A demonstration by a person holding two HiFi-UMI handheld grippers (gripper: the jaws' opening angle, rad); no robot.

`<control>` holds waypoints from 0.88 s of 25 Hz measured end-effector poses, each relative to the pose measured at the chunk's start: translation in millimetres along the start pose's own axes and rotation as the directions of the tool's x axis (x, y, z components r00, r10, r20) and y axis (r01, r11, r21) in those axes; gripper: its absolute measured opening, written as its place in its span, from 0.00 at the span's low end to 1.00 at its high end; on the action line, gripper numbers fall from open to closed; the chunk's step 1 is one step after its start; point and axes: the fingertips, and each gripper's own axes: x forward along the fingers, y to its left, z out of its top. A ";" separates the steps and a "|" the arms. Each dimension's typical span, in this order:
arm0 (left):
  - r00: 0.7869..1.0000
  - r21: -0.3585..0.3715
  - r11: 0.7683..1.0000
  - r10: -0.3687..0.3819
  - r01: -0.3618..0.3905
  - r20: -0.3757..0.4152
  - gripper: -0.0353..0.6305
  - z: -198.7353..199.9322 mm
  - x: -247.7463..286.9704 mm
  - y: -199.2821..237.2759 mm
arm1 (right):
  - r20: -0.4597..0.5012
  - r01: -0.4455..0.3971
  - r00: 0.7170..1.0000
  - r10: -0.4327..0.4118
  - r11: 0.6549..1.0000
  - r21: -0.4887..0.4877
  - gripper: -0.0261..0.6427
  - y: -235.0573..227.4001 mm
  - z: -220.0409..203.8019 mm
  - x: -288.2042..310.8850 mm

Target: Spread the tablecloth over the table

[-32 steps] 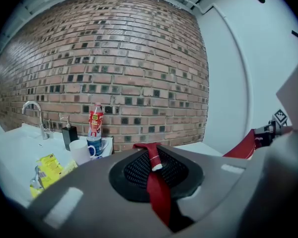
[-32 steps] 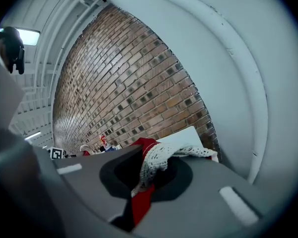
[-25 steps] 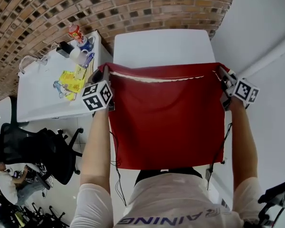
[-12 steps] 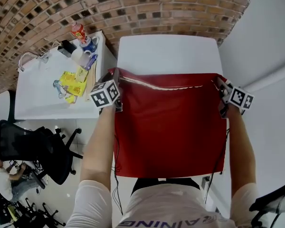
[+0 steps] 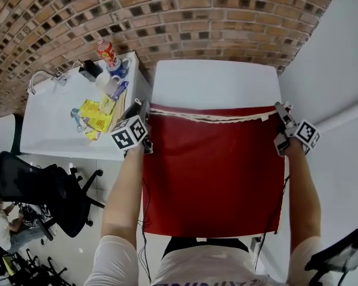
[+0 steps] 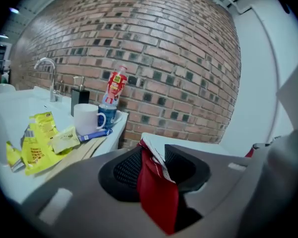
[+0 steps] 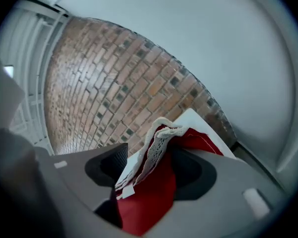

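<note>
Both hands have come down and forward since a second ago, so the red tablecloth [image 5: 213, 171] now lies on the white table [image 5: 218, 82]. Its lace edge runs straight from the left edge to the right edge, and the far end is bare. The left gripper [image 5: 143, 107] and right gripper [image 5: 280, 109] sit level at the two lace corners. Their jaws have just been opening, so the corners hang loose between them. Everything else trails back over the near edge.

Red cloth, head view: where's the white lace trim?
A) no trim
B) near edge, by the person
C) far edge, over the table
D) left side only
C: the lace strip runs along the far edge of the tablecloth, across the white table; the near edge is plain red.
</note>
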 end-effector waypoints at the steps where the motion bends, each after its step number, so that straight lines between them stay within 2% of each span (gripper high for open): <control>1: 0.999 -0.006 1.000 -0.003 0.003 -0.034 0.28 -2.8 2.0 2.4 | -0.028 0.031 0.999 -0.031 1.000 0.003 0.46 -9.4 2.9 2.5; 3: 0.997 -0.025 1.000 0.013 -0.015 -0.077 0.28 -9.3 0.8 9.4 | -0.029 0.050 0.998 -0.051 0.998 -0.023 0.44 -16.4 13.5 4.1; 7: 0.997 0.001 1.000 0.025 -0.025 -0.067 0.28 -15.1 -11.1 14.4 | 0.036 0.032 0.999 -0.030 0.998 -0.052 0.41 -9.5 28.2 -2.6; 11: 0.999 0.041 0.999 0.029 -0.029 -0.015 0.26 -8.4 -27.8 7.6 | 0.034 0.066 0.998 -0.060 0.974 -0.216 0.35 3.4 18.8 -18.4; 13: 0.999 0.083 0.996 0.040 -0.041 0.016 0.19 -1.8 -41.7 0.7 | 0.048 0.078 0.997 -0.065 0.936 -0.343 0.22 17.4 13.7 -29.8; 14: 0.999 0.107 0.993 0.043 -0.046 0.032 0.11 1.5 -50.4 -4.9 | 0.058 0.089 0.996 -0.072 0.905 -0.416 0.12 25.5 11.7 -37.7; 15: 0.998 0.129 0.991 0.041 -0.046 0.047 0.08 4.3 -60.1 -11.7 | 0.067 0.096 0.995 -0.073 0.872 -0.480 0.05 34.6 9.5 -46.5; 19: 0.996 0.198 0.980 0.010 -0.028 0.089 0.06 12.1 -106.7 -42.2 | 0.120 0.108 0.992 -0.042 0.776 -0.621 0.05 84.0 1.5 -87.2; 22: 0.993 0.212 0.977 -0.011 -0.015 0.119 0.06 20.0 -153.3 -64.7 | 0.162 0.137 0.986 -0.031 0.702 -0.699 0.05 126.6 -4.1 -124.8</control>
